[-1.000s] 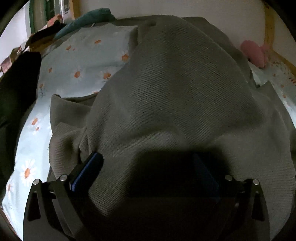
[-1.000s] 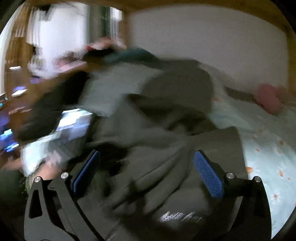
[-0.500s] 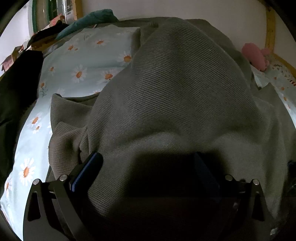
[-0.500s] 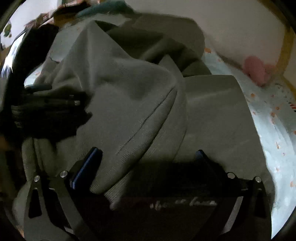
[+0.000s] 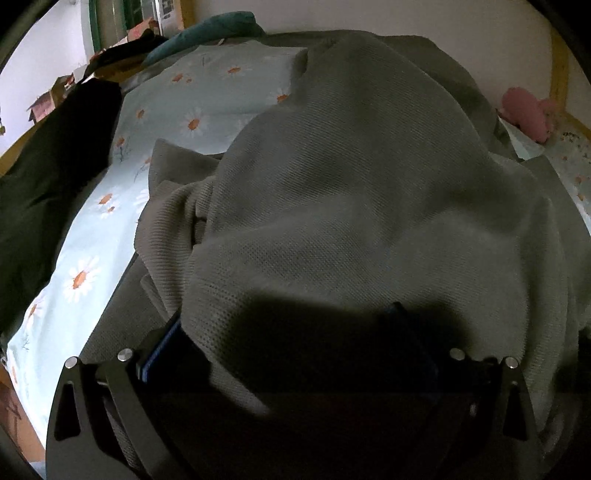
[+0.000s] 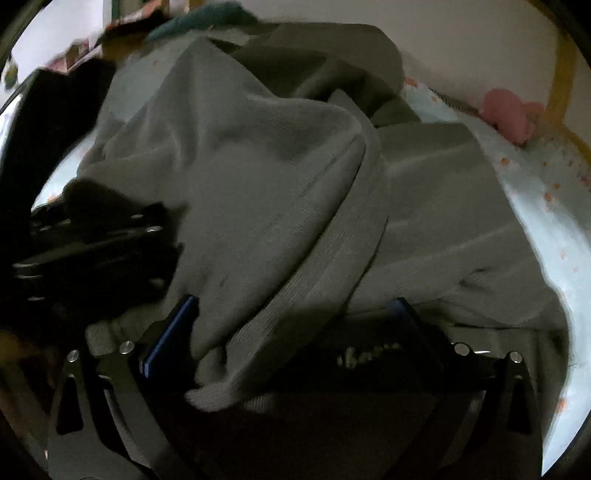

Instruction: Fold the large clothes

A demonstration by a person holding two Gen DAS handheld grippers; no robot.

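Left tool (image 5: 288, 332): it points forward and slightly downward over the bed, low above the grey-green garment (image 5: 351, 177). Both fingers stand wide apart. The left finger's blue pad (image 5: 160, 349) shows at the fabric's edge; the right finger (image 5: 410, 332) lies in deep shadow. A mound of the knit fabric fills the space between the fingers and drapes over the tool's front. The tool is spread and not clenched on the cloth.

Right tool (image 6: 291, 328): it points forward at a similar low angle, beside the left tool. The left tool's black body (image 6: 96, 251) appears at the left edge of the right wrist view, just beside the garment's raised fold. The right tool's fingers also stand wide apart, blue pads (image 6: 170, 336) visible on both sides. A ribbed hem band (image 6: 314, 280) of the garment (image 6: 258, 177) runs diagonally down between the fingers and its end hangs over the tool's front. The fingers are not closed on it; the tool is released.

Garment position: it lies bunched in a heap on the daisy-print bed sheet (image 5: 92, 258), covering most of the bed's middle. A flat panel (image 6: 443, 206) extends to the right of the heap.

Surroundings: a dark garment (image 5: 44, 184) lies at the bed's left edge. A pink soft toy (image 5: 526, 112) sits at the far right corner against the wall. A teal cloth (image 5: 207, 33) lies at the bed's far end.
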